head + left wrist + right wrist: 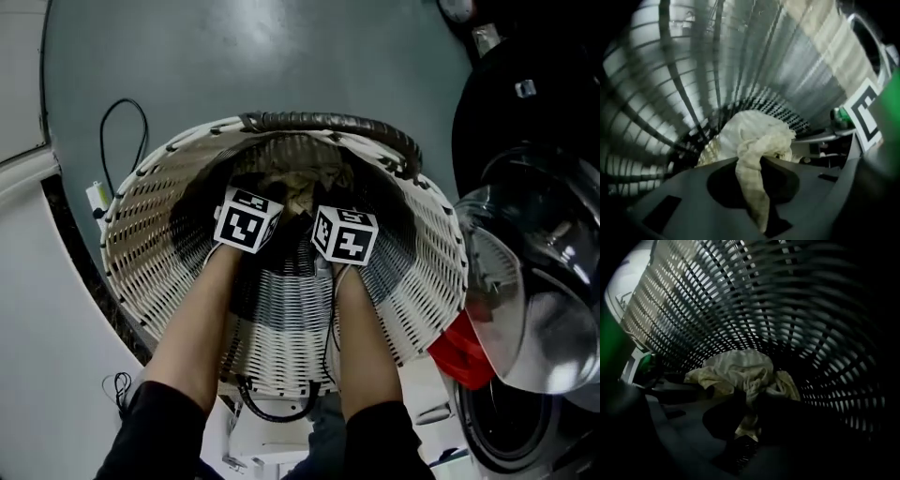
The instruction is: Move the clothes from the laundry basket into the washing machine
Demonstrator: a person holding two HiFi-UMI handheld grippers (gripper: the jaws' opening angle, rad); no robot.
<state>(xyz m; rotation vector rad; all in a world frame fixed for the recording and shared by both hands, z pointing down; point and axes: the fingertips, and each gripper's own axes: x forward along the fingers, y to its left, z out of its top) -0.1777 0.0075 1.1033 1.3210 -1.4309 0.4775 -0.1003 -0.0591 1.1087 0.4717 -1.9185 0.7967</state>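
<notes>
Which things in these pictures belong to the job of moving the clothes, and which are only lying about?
Belong to the job: laundry basket; pale cloth, pinched in the jaws of the left gripper and the right gripper; washing machine, door open.
Lying about: black cable and white plug on the floor; red object by the machine, unclear what.

Head view steeply down into basket (150, 225); both gripper views close inside, sharing pale cloth (754, 136).

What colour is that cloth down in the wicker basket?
Cream, a pale off-white. The cloth shows best in the left gripper view.
</notes>
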